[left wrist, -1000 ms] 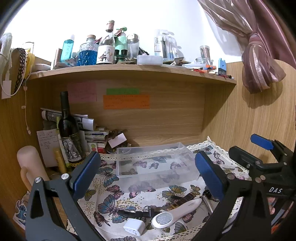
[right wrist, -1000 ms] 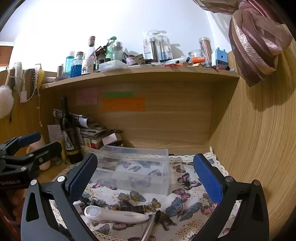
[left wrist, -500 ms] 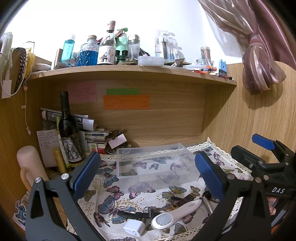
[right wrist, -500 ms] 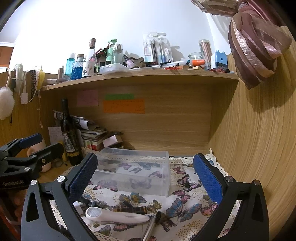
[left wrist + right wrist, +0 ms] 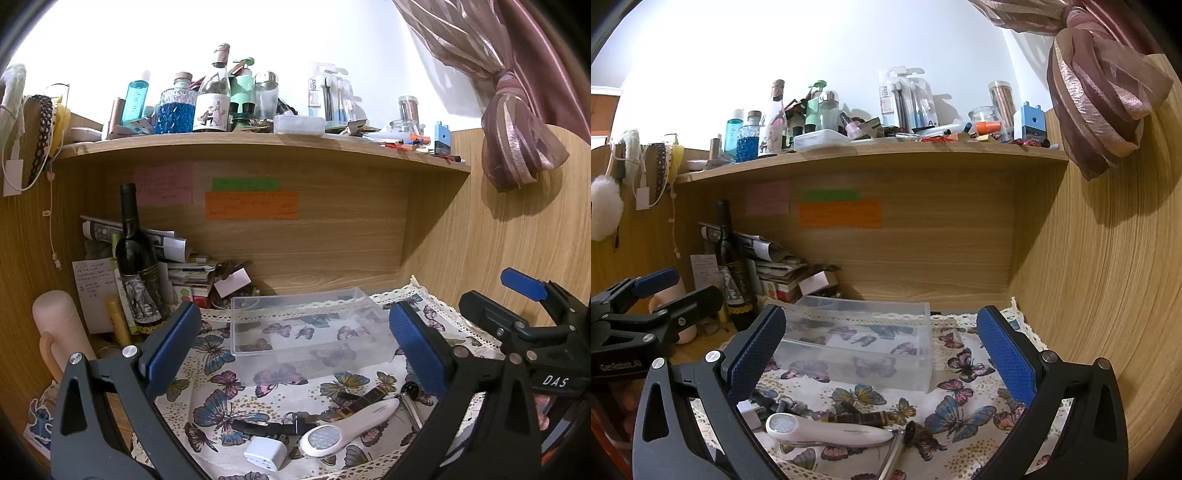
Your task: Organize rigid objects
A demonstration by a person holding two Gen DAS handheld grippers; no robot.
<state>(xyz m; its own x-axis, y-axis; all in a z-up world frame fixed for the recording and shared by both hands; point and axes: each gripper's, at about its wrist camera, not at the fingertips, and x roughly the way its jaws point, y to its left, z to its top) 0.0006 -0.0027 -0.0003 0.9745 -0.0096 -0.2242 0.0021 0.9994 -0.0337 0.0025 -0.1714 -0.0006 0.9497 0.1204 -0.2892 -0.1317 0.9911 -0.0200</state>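
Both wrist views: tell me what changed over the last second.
Almost nothing. Both views drifted only slightly; the left gripper and right gripper hang open and empty, nothing taken or released. The clear plastic box, white handheld device and white adapter lie where they were on the butterfly cloth.

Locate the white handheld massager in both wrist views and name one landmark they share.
Left wrist: the white massager lies low and right of centre on the butterfly cloth, round head toward the camera.
Right wrist: the massager lies low and left of centre, head leftward.
Shared landmark: the clear plastic bin behind it.
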